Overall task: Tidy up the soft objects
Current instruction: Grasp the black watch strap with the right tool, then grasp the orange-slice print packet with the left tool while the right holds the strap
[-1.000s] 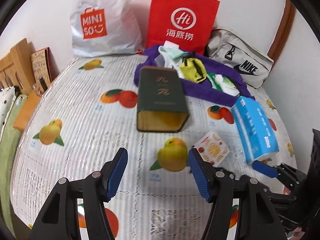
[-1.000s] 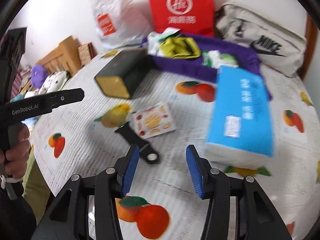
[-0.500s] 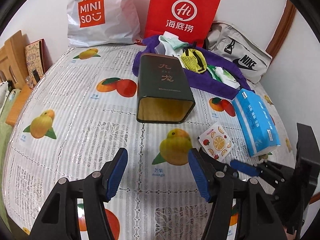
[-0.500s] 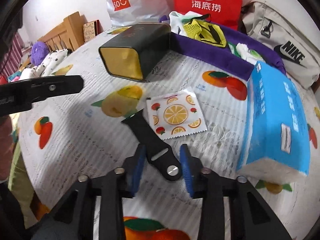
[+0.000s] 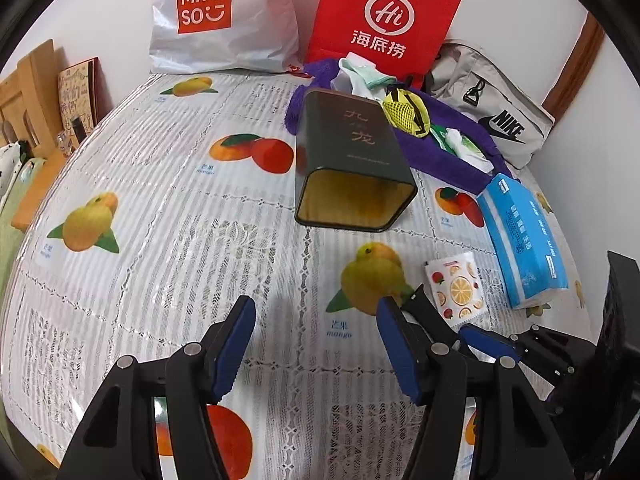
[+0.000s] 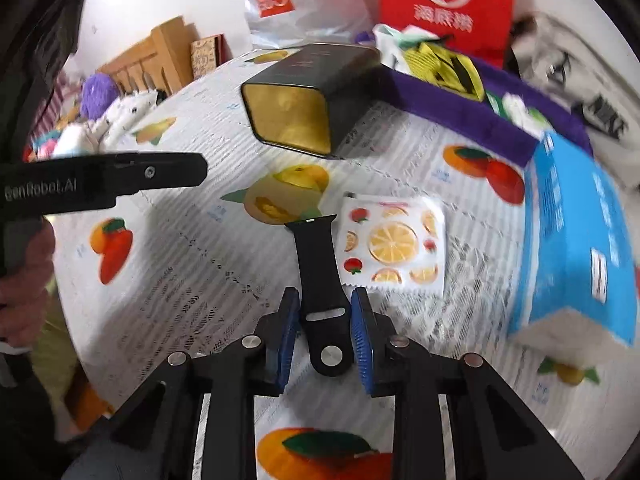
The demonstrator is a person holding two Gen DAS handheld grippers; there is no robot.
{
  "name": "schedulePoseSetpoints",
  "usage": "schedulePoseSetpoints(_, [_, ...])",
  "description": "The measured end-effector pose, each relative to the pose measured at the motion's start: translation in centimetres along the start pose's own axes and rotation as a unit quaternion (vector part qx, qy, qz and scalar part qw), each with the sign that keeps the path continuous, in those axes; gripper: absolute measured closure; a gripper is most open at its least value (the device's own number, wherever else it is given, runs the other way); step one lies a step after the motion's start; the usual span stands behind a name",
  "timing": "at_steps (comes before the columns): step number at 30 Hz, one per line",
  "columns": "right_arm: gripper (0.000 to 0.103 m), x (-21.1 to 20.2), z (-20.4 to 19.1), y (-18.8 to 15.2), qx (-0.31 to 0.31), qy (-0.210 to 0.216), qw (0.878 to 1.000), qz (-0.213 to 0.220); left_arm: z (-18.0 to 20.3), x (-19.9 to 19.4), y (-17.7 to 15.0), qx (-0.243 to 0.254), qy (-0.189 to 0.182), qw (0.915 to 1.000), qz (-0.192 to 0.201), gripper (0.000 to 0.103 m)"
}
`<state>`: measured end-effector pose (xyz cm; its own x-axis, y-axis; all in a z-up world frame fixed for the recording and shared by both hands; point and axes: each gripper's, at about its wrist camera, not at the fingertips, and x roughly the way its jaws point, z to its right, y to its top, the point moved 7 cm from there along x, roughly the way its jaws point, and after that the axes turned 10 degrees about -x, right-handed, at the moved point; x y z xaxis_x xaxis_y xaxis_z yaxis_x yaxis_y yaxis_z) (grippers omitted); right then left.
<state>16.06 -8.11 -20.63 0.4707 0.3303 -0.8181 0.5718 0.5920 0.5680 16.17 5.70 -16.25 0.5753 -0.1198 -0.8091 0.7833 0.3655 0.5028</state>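
Observation:
A black watch strap (image 6: 320,264) lies flat on the fruit-print tablecloth (image 5: 168,208). My right gripper (image 6: 325,296) straddles its buckle end; the jaws are closing, with the blue pads close beside the strap's edges and a sliver of gap still showing. My left gripper (image 5: 314,312) hovers open over bare cloth with nothing between its fingers. The strap's tip (image 5: 422,308) shows just right of it. Beside the strap lie a fruit-print wipe packet (image 6: 394,244) and a blue tissue pack (image 6: 580,232). A dark green tin (image 5: 352,160) lies on its side, mouth toward me.
A purple cloth (image 5: 440,156) holds socks and a yellow mesh pouch (image 5: 404,110). Against the back wall stand a white Miniso bag (image 5: 216,16), a red paper bag (image 5: 384,20) and a grey Nike bag (image 5: 496,112). A wooden rack (image 5: 28,92) borders the left edge.
My right gripper swung left from the tissue pack, dropped over the strap and narrowed its jaws around the buckle end. The left gripper sank slightly and stayed open.

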Motion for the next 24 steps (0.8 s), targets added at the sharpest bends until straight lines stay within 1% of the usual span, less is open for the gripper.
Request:
schedulePoseSetpoints(3, [0.077, -0.5, -0.4, -0.3, 0.015, 0.026, 1.000, 0.000, 0.0, 0.1, -0.2, 0.003, -0.001, 1.0000, -0.001, 0.042])
schedulePoseSetpoints(5, [0.076, -0.8, -0.3, -0.7, 0.022, 0.026, 0.999, -0.005, 0.0, 0.1, -0.2, 0.002, -0.005, 1.0000, -0.001, 0.042])
schedulePoseSetpoints(8, [0.075, -1.0, -0.9, -1.2, 0.005, 0.021, 1.000, -0.017, -0.1, 0.2, -0.3, -0.001, -0.007, 1.0000, -0.003, 0.042])
schedulePoseSetpoints(10, [0.070, -0.8, -1.0, -1.1, 0.005, 0.023, 1.000, -0.017, -0.1, 0.3, -0.3, -0.001, -0.007, 1.0000, -0.005, 0.042])
schedulePoseSetpoints(11, [0.066, -0.6, -1.1, -0.8, 0.006, 0.028, 0.999, -0.015, -0.2, 0.4, -0.3, -0.002, -0.007, 1.0000, -0.005, 0.042])
schedulePoseSetpoints(14, [0.065, 0.0, -1.3, 0.0, -0.006, 0.021, 1.000, -0.009, -0.6, 0.3, -0.2, -0.005, -0.004, 1.0000, -0.005, 0.042])
schedulePoseSetpoints(15, [0.075, 0.2, -1.4, 0.2, -0.012, 0.017, 1.000, -0.008, -0.8, 0.2, -0.2, -0.006, -0.003, 1.0000, -0.004, 0.042])
schedulePoseSetpoints(16, [0.082, 0.4, -1.5, 0.4, -0.020, 0.009, 1.000, -0.007, -1.0, 0.2, -0.2, -0.008, 0.000, 1.0000, -0.003, 0.042])
schedulePoseSetpoints(19, [0.083, 0.4, -1.9, 0.6, -0.036, 0.006, 0.999, 0.001, -1.3, 0.1, -0.2, -0.011, -0.001, 0.9999, -0.002, 0.042])
schedulePoseSetpoints(21, [0.083, 0.1, -1.7, 0.4, -0.028, 0.015, 0.999, 0.003, -1.1, 0.2, -0.4, -0.008, -0.003, 1.0000, -0.004, 0.042])
schedulePoseSetpoints(24, [0.083, -1.3, -1.1, 0.0, -0.009, 0.013, 1.000, 0.011, -0.5, 0.6, -0.8, -0.002, -0.009, 0.9999, -0.011, 0.042])
